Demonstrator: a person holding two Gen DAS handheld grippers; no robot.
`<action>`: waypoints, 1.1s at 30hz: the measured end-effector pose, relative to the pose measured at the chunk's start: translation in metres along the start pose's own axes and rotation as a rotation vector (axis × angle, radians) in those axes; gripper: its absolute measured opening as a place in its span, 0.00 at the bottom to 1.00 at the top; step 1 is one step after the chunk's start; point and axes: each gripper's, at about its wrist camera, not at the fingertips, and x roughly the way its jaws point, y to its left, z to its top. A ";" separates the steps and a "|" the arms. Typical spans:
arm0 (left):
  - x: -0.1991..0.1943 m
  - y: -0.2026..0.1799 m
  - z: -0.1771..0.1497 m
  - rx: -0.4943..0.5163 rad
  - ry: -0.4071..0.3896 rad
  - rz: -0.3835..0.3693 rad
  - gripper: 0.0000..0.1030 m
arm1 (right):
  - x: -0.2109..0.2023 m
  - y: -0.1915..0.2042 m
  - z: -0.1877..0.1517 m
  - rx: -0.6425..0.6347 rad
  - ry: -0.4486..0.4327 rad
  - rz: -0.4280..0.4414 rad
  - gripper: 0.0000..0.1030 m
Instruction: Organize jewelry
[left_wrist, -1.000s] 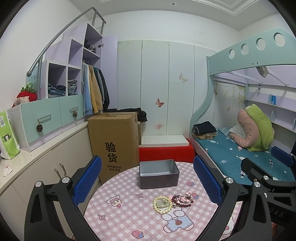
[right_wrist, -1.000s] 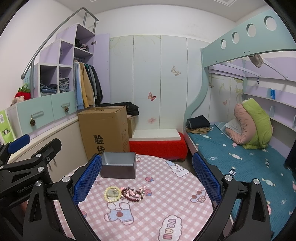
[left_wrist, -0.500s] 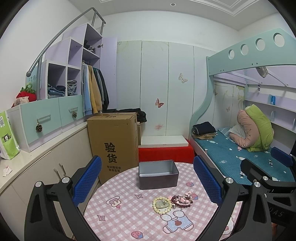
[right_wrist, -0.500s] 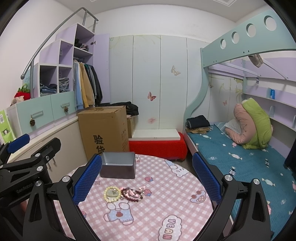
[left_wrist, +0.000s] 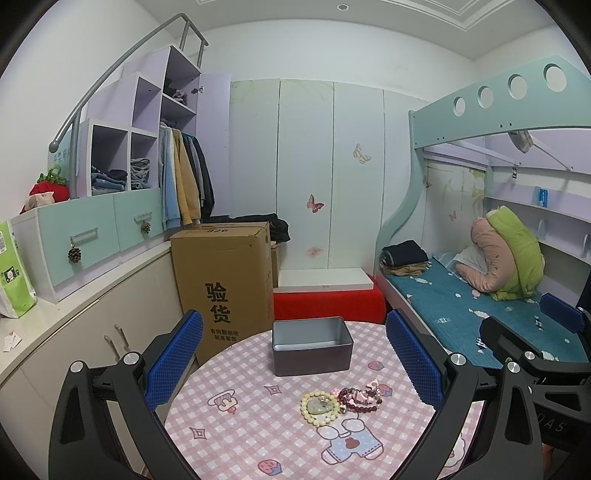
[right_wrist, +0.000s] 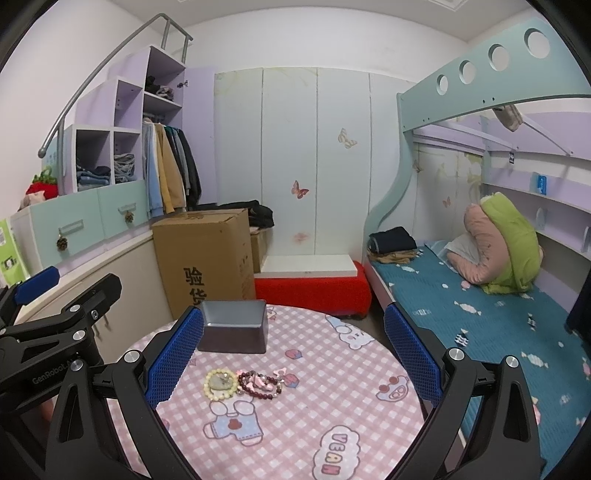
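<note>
A cream bead bracelet and a dark red bead bracelet with pink charms lie side by side on the pink checked round table. An open grey metal box stands just behind them. My left gripper is open and empty, above the table short of the jewelry. My right gripper is open and empty, to the right of the left one, whose body shows in the right wrist view.
A tall cardboard box stands on the floor behind the table's left side. A red bench with a white board is behind the table. A bunk bed is at the right, cabinets at the left.
Both views have shifted very slightly. The jewelry and the box have not moved, and both grippers stay open.
</note>
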 end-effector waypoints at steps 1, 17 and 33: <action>0.000 0.000 0.000 0.000 -0.001 -0.001 0.93 | 0.000 0.000 0.000 0.000 -0.001 -0.001 0.92; 0.016 -0.005 -0.010 0.010 0.030 -0.003 0.93 | 0.012 -0.008 -0.003 0.008 0.041 0.002 0.92; 0.140 0.029 -0.115 0.003 0.491 0.064 0.93 | 0.109 -0.008 -0.069 -0.026 0.284 0.033 0.92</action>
